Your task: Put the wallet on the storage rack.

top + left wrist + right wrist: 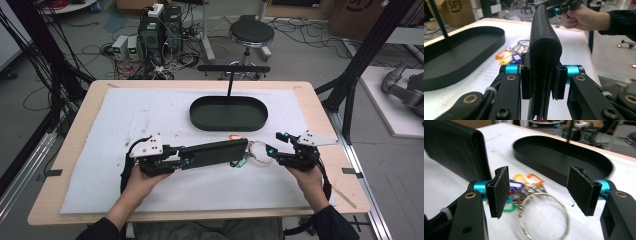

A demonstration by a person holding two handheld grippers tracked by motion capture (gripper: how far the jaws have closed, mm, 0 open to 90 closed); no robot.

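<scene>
Left tongs clamped on a black wallet, which lies lengthwise left-to-right above the white mat, near desk centre. In the left gripper view the wallet stands on edge between the pads, folded spine up. Right tongs spread wide, nothing gripped, at 3 o'clock of the wallet's free end. Key ring with coloured tags lies flat on the mat between the open pads in the right gripper view; in the high view it sits just off the wallet's right end. Black oval tray at 12 o'clock of the wallet, nothing in it; a thin black post rises from its far side. Desk is light wood.
</scene>
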